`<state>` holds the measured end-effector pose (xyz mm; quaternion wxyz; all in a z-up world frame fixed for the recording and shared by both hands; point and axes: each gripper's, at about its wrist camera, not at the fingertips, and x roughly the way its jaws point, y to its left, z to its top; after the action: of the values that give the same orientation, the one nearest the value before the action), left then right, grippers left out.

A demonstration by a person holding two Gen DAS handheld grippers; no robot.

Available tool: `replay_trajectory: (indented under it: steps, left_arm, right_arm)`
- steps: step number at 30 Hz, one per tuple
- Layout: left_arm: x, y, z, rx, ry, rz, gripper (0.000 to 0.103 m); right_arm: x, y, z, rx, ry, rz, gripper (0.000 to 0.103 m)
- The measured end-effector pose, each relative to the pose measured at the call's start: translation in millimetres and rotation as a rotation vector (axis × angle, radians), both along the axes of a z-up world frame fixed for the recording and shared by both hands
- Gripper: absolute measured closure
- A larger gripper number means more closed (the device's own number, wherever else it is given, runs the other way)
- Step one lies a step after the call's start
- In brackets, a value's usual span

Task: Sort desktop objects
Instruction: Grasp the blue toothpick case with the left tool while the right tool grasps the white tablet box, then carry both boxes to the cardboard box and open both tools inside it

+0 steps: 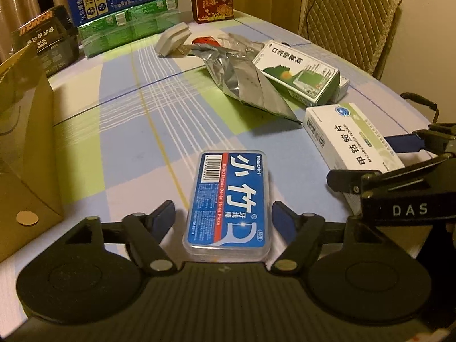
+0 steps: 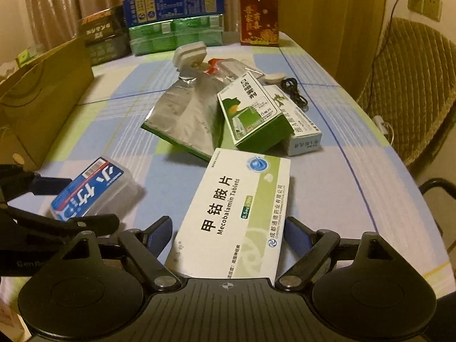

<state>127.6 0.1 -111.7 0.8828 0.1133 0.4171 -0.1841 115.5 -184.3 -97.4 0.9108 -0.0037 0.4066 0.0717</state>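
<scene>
Checked tablecloth [image 1: 119, 131], dim room. Left gripper [image 1: 223, 216] wide open, straddling dental floss pick case [image 1: 228, 202], no contact. Right gripper [image 2: 229, 232] wide open around Mecobalamin tablet box [image 2: 233, 213]. Foil pouch [image 2: 185, 116], green medicine box [image 2: 250, 114] beyond.

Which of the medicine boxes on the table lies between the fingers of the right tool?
The white Mecobalamin Tablets box, flat between the open right tool. The green-and-white box and the narrow box under it lie farther away.
</scene>
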Motion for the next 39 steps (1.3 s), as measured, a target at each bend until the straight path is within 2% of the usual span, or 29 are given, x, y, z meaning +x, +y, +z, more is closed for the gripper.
replay_trajectory:
  steps: [2, 3, 8, 20, 23, 27, 31, 34, 39]
  left_arm:
    - [2, -1, 1, -0.013, 0.004, -0.001, 0.050]
    - [2, -2, 1, -0.016, 0.006, -0.002, 0.051]
    - [-1, -3, 6, -0.002, 0.000, 0.005, 0.052]
    - [-22, 7, 35, -0.026, -0.052, 0.034, 0.052]
    - [-27, 7, 46, -0.046, -0.065, 0.045, 0.052]
    - [-30, 16, 76, -0.076, -0.114, 0.085, 0.052]
    - [-25, 43, 115, -0.075, -0.172, 0.154, 0.052]
    - [-21, 79, 144, -0.050, -0.214, 0.223, 0.052]
    - [-9, 147, 168, 0.028, -0.225, 0.337, 0.052]
  right_arm:
    - [0, 0, 0, -0.004, -0.004, -0.005, 0.027]
    - [0, 0, 0, -0.004, -0.005, -0.003, 0.027]
    - [-3, -2, 2, -0.001, -0.013, 0.000, 0.034]
    - [-32, -7, 35, 0.022, -0.079, -0.014, 0.035]
    - [-38, -5, 49, 0.029, -0.107, -0.008, 0.035]
    - [-37, 7, 73, 0.042, -0.164, 0.027, 0.035]
    - [-27, 34, 105, 0.075, -0.223, 0.096, 0.035]
    - [-15, 63, 129, 0.114, -0.256, 0.168, 0.035]
    - [13, 126, 151, 0.165, -0.263, 0.277, 0.035]
